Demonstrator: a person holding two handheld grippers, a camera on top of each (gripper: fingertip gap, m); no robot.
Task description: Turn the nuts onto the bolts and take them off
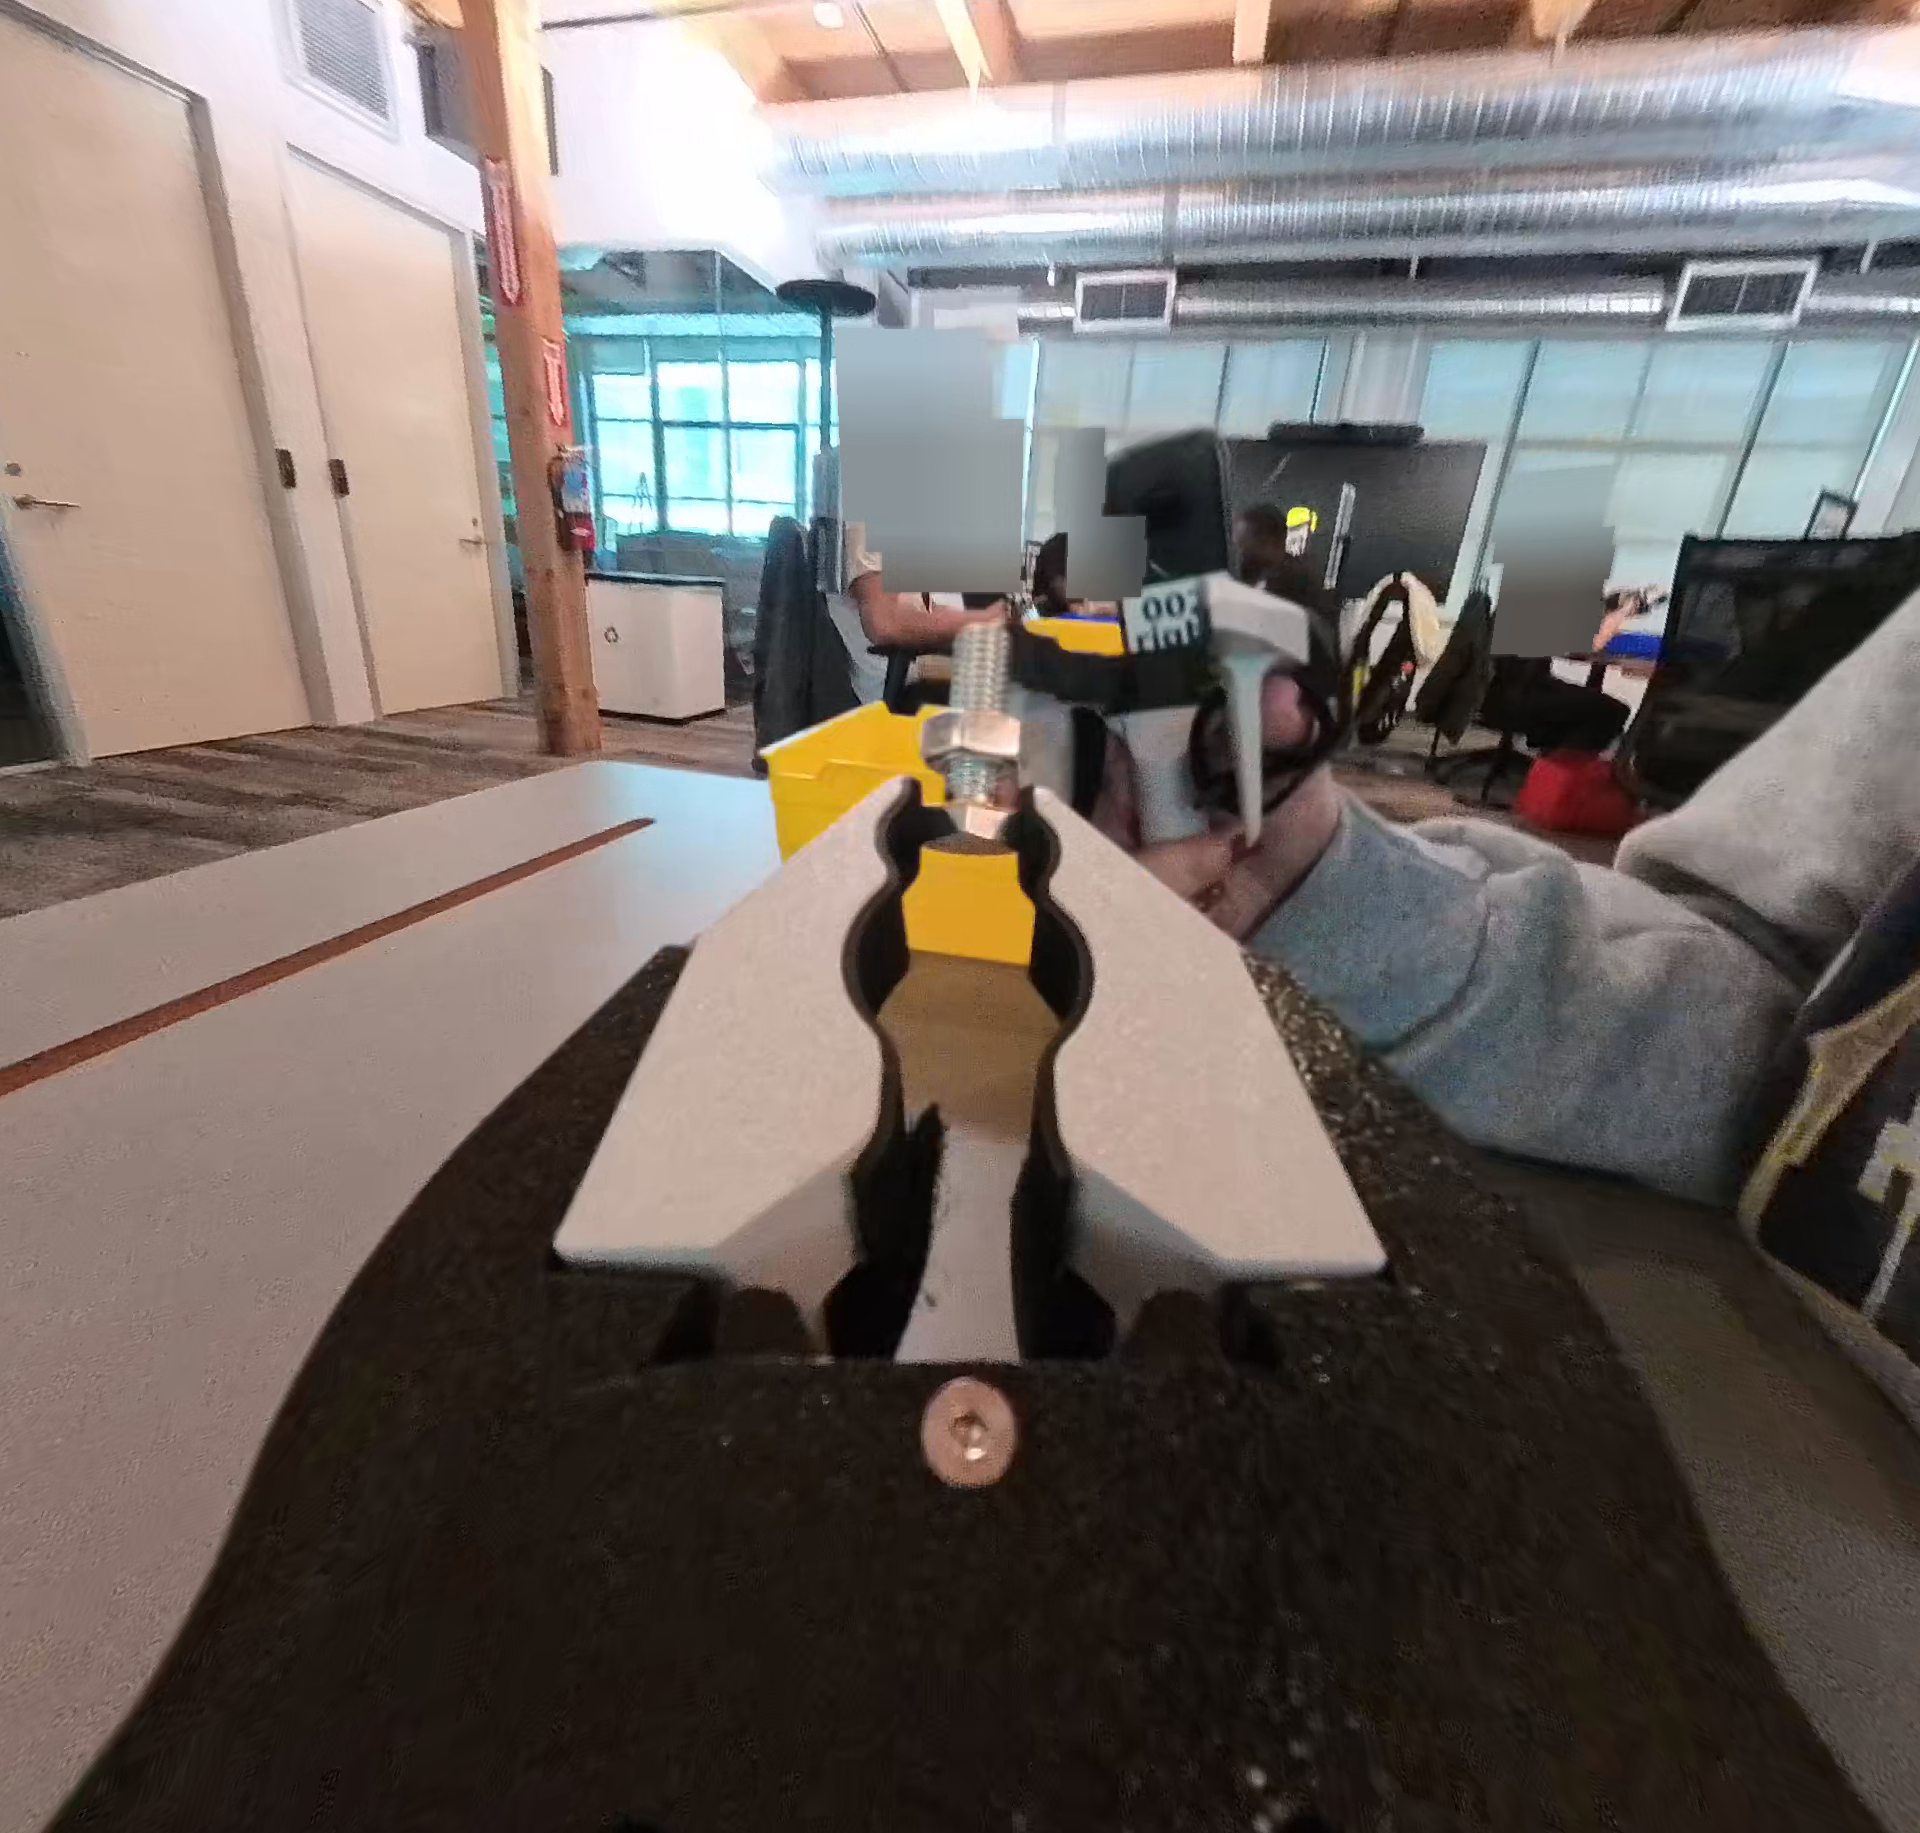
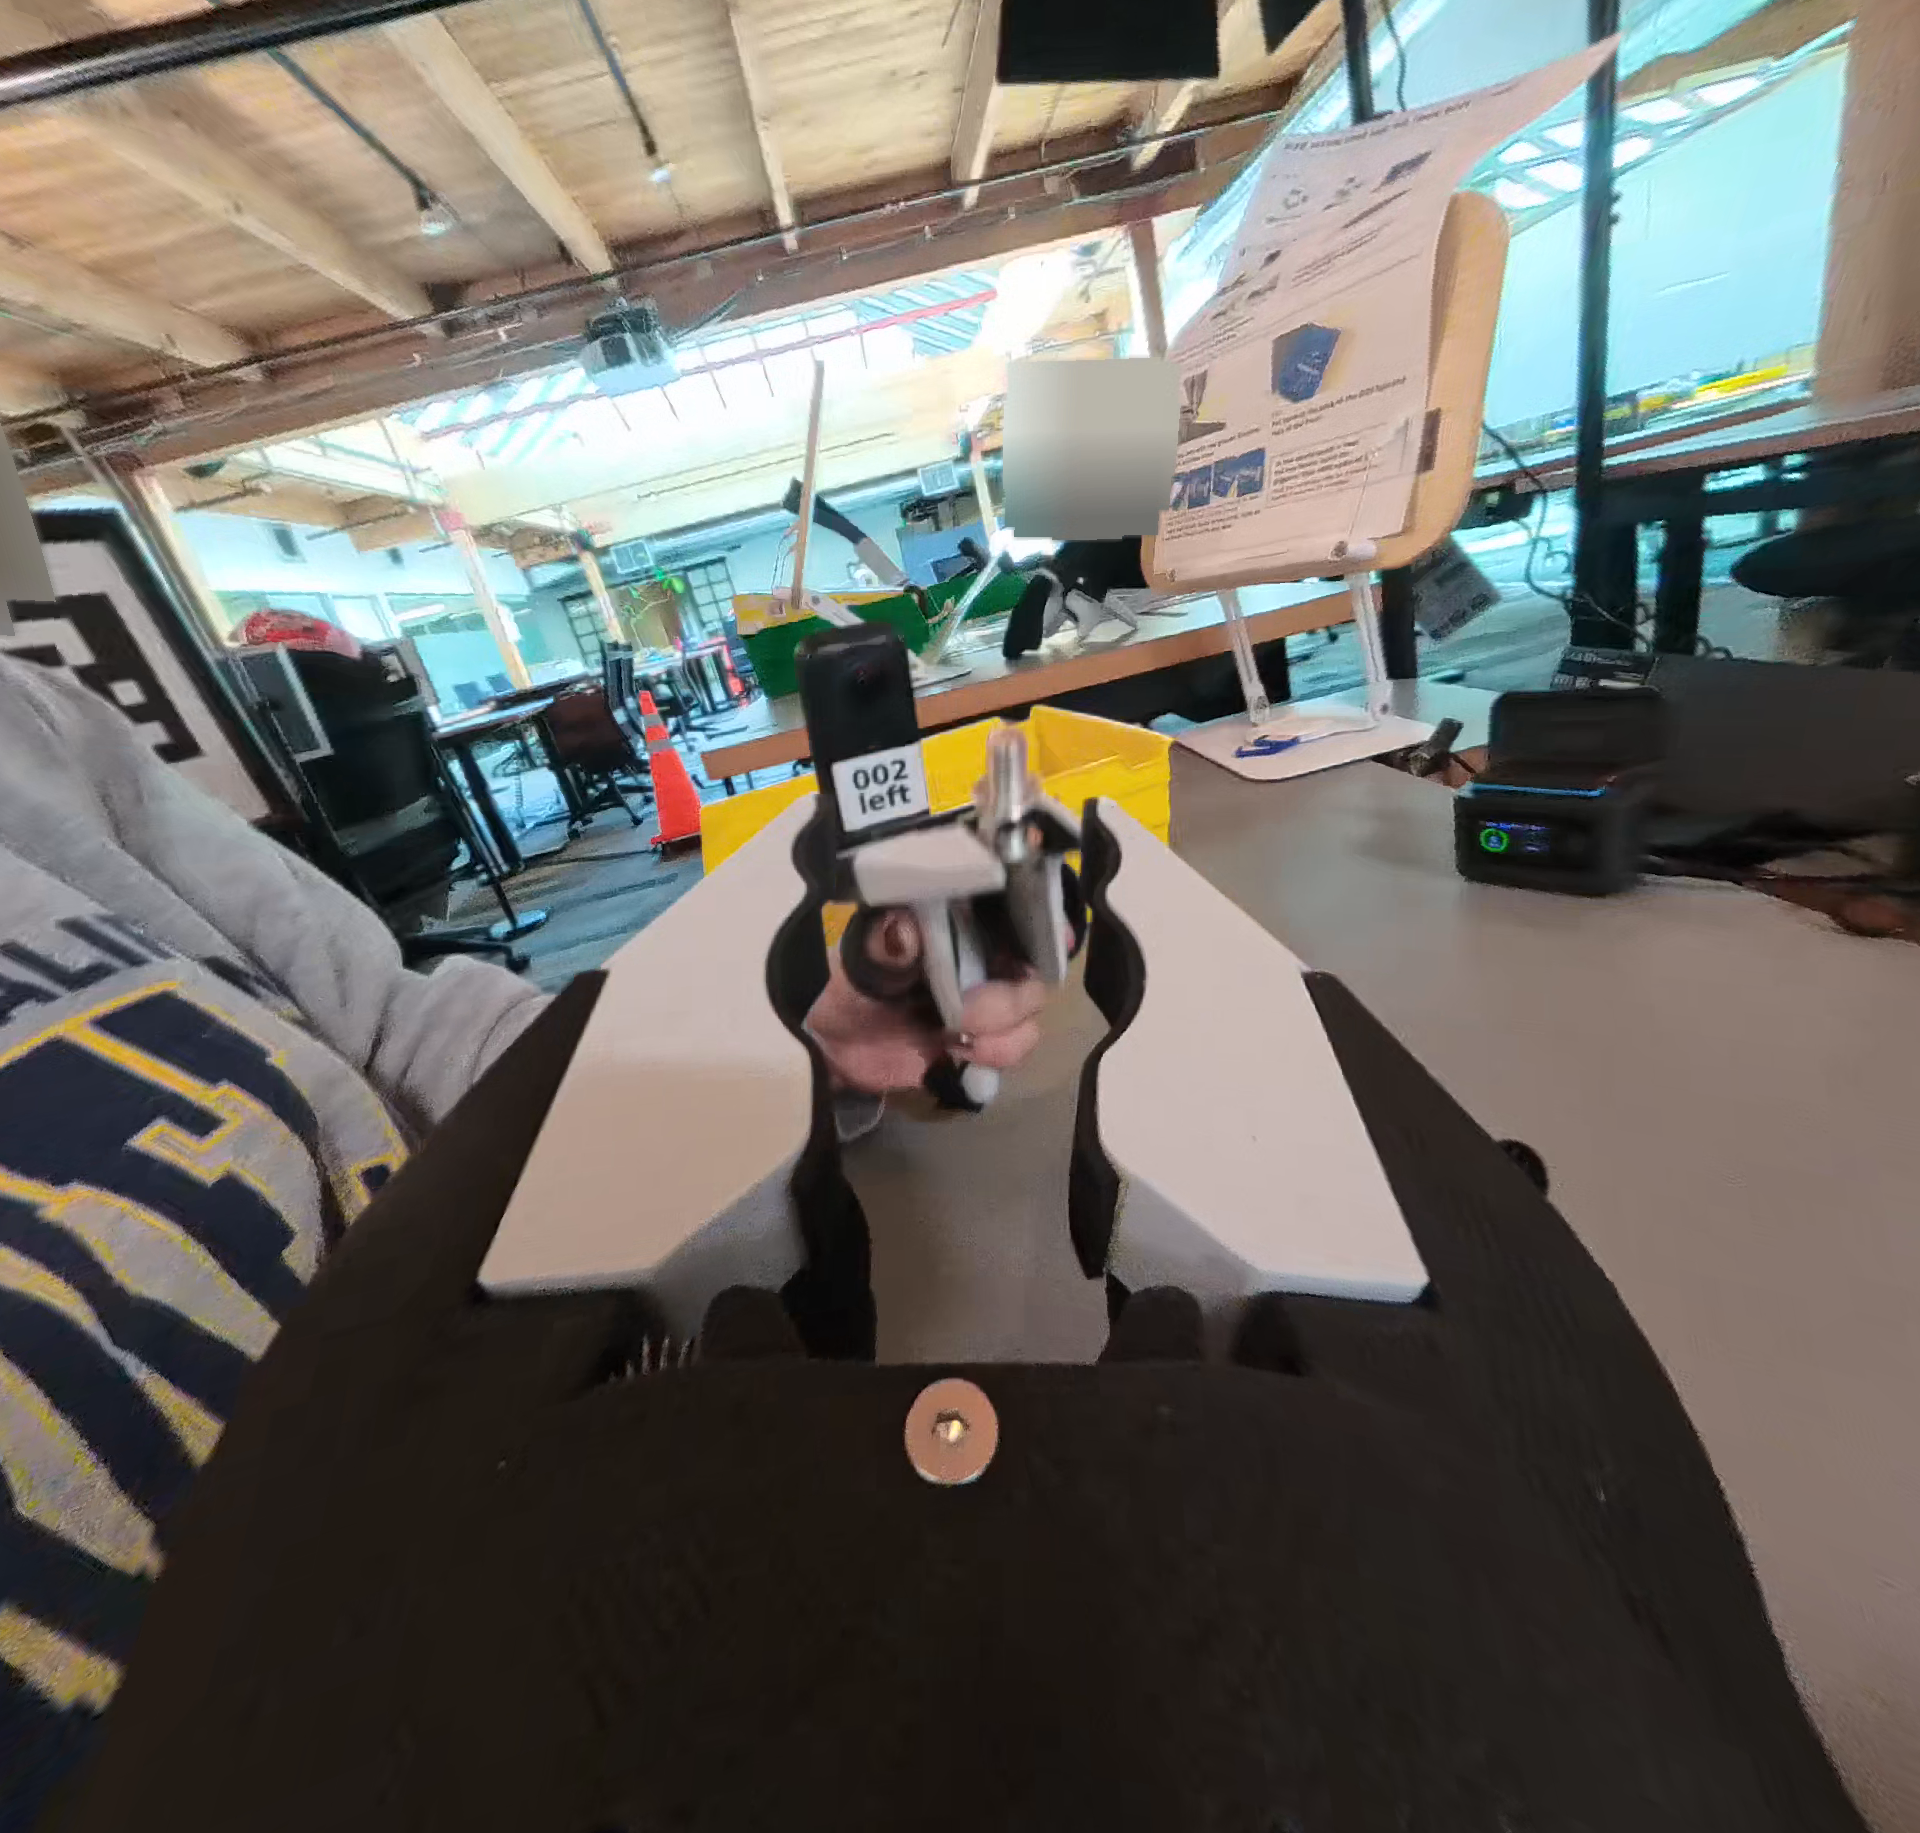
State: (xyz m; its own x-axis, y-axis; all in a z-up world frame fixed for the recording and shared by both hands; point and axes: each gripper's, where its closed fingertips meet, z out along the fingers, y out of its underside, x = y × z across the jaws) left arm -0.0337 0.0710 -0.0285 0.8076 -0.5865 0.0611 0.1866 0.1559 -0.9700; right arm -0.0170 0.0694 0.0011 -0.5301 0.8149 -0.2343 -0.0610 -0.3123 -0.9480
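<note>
Overhead run wooden beams; below, a grey table [image 1: 260, 1108] bears a yellow bin [image 1: 831, 775], left jaws pinching a bolt [image 1: 979, 682], right jaws on its nut [image 1: 971, 739].

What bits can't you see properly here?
1. Left wrist view: the head of the bolt, hidden inside the tips of the left gripper.
2. Right wrist view: whether the right gripper pinches the nut; it is blurred there.
3. Both views: inside the yellow bin, hidden by its wall.

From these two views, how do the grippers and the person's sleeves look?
Each gripper, left gripper and right gripper, has two pale grey wedge fingers with wavy black inner pads on a black grainy base with one silver screw. The left one carries a white label. The sleeves are grey sweatshirt fabric.
</note>
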